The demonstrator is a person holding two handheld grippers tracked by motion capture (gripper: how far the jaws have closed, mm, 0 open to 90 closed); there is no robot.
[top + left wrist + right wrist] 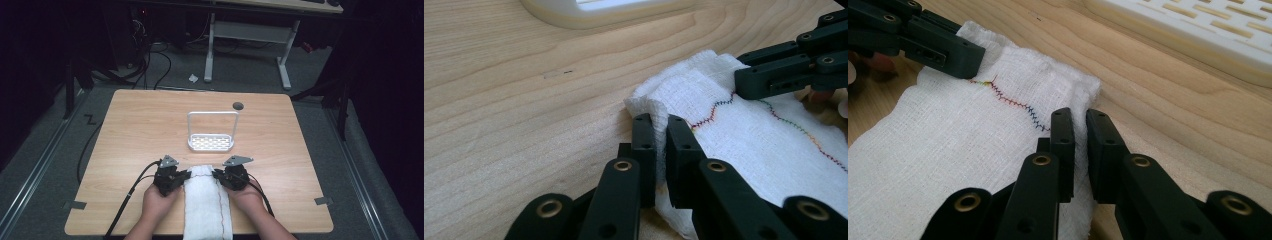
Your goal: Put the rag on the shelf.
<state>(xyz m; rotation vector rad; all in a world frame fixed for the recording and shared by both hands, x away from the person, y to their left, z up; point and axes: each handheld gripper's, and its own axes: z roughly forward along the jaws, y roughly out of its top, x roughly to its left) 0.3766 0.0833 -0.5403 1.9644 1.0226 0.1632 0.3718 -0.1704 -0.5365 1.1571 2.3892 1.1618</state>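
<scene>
Up close, a white cloth [207, 200] lies at the table's [130, 135] near edge, hanging over it; bare wood spreads left, right and far. The left tool [188, 174] and right tool [215, 174] each pinch a far corner of it. A white rack [211, 141] stands just beyond.

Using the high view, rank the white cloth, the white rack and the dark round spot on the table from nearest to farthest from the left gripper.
1. White cloth: pinched at its far left corner by the left gripper.
2. White rack: standing mid-table, beyond the cloth and a little to the right.
3. Dark round spot: near the table's far edge, past the rack's right post.
</scene>
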